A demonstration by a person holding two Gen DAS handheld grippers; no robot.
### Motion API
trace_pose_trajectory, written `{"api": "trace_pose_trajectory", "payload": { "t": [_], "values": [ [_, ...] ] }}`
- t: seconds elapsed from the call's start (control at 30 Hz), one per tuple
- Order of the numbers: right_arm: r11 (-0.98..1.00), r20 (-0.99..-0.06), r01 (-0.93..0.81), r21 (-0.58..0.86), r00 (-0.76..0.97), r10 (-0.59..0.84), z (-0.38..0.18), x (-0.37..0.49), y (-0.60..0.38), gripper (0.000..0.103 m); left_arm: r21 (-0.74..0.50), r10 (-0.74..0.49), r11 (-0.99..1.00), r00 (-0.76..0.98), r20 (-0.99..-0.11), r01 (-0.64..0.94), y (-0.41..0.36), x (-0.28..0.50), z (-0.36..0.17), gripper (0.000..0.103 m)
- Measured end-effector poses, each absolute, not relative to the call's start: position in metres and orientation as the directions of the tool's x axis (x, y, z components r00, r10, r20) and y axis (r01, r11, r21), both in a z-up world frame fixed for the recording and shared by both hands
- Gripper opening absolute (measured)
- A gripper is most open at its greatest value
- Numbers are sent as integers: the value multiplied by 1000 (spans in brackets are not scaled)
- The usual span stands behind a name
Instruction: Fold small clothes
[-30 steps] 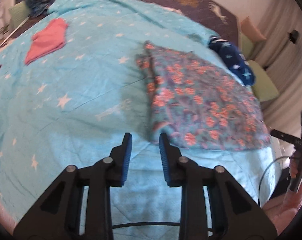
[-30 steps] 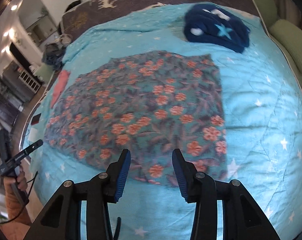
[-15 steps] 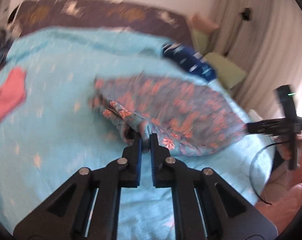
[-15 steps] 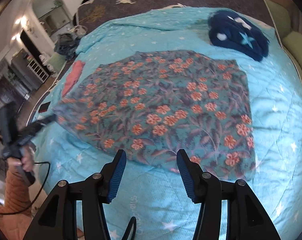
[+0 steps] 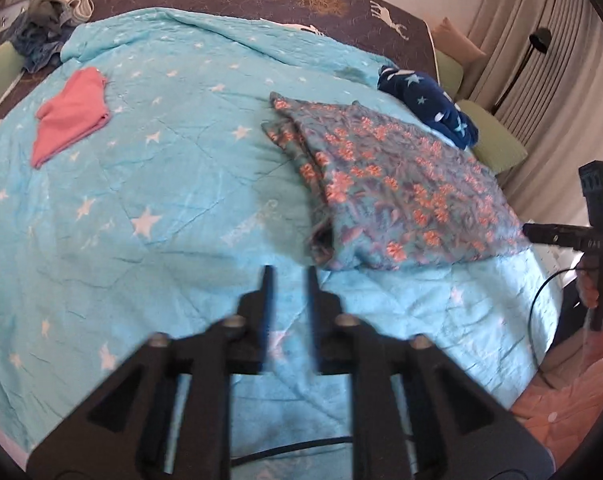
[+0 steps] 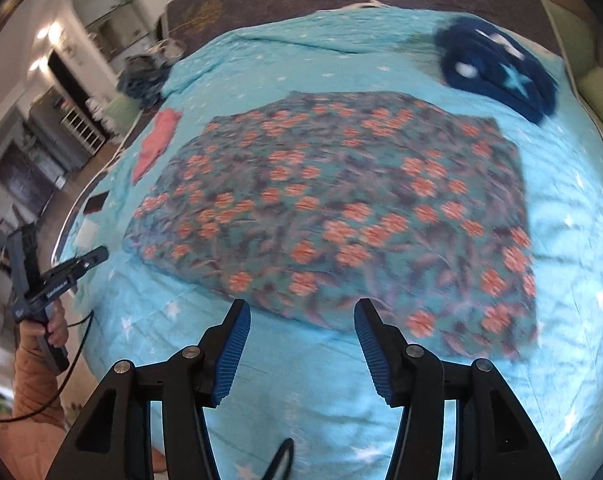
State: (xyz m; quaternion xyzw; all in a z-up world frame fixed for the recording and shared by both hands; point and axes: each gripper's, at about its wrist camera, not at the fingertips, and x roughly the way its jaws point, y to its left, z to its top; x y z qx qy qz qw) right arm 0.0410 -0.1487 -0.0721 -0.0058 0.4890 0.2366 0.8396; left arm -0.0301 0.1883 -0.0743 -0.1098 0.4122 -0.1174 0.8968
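A teal floral garment (image 5: 397, 188) with orange flowers lies folded flat on the light blue star-print bedspread (image 5: 161, 208); its layered folded edge faces my left gripper. It fills the middle of the right wrist view (image 6: 341, 208). My left gripper (image 5: 288, 276) is open and empty, just short of the garment's near left corner. My right gripper (image 6: 301, 312) is wide open and empty, hovering just before the garment's near edge. Each gripper shows at the edge of the other's view.
A folded pink garment (image 5: 71, 116) lies at the far left of the bed. A navy star-print garment (image 5: 429, 106) sits beyond the floral one. A pile of clothes (image 5: 41, 36) is at the far left corner. Green cushions (image 5: 497, 140) and curtains stand to the right.
My left gripper, shut on the garment's corner half a second ago, has opened and pulled back. The garment now lies flat. My right gripper has opened wider.
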Motion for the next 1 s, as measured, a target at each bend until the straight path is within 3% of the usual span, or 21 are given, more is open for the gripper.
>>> {"api": "trace_pose_trajectory", "payload": {
  "t": [0.03,0.07,0.23,0.4,0.67,0.77,0.83,1.0],
  "values": [
    [873,-822,-442,204,407,398,-71,40,-135,56,-307,-311,944,634,-707,121,186,-28,-73,50],
    [854,-820,-489,178,406,403,-70,37,-118,56,-316,-317,941,639,-701,121,183,-25,-72,57],
    [757,-803,-649,71,413,429,-78,26,-36,57,-339,-294,939,664,-687,64,185,-23,-68,57],
    [642,-801,-753,-142,468,372,-107,16,52,57,-423,-267,904,695,-668,-59,215,-40,-72,57],
    [633,-780,-706,-318,574,248,-138,24,104,55,-470,-201,863,729,-654,-184,255,-59,-69,58],
    [666,-765,-678,-311,594,247,-135,32,111,40,-474,-199,859,727,-657,-193,260,-51,-68,58],
    [695,-766,-663,-278,590,256,-134,37,105,13,-495,-220,849,726,-651,-187,262,-42,-68,60],
    [774,-761,-634,5,499,414,-110,50,60,5,-544,-336,833,685,-646,-105,241,5,-70,67]
  ]
}}
